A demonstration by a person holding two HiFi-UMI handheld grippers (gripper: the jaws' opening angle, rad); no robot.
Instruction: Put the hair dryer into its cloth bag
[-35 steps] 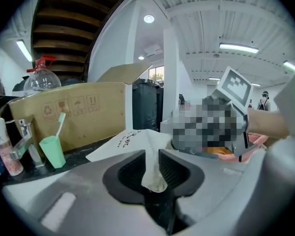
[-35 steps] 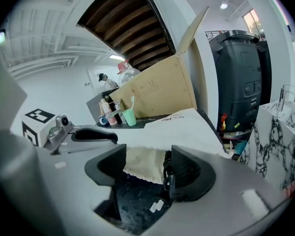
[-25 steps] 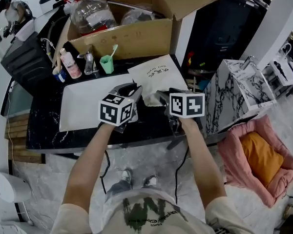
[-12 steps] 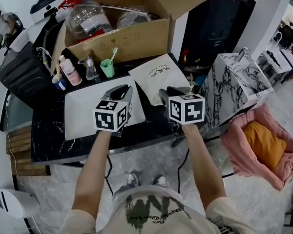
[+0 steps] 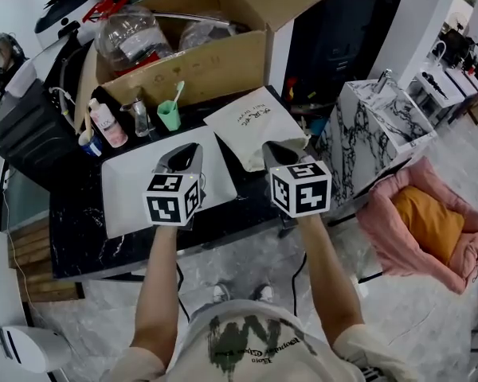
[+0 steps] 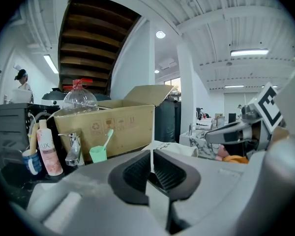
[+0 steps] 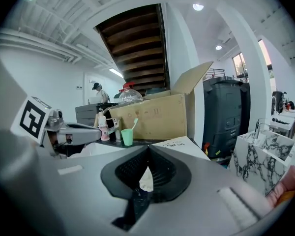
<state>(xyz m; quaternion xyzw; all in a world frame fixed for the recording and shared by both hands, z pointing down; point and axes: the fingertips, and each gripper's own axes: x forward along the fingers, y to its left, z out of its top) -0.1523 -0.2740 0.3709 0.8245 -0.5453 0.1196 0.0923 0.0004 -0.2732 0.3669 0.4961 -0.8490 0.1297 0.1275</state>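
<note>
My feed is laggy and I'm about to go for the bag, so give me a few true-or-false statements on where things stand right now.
1. The right gripper holds the cloth bag. False: its jaws are shut on nothing, and the bag lies beyond them.
2. A green cup with a toothbrush in it stands in front of the cardboard box. True.
3. The cloth bag lies flat on the black counter. True.
4. The pink pet bed sits on the counter. False: it is on the floor, to the counter's right.
</note>
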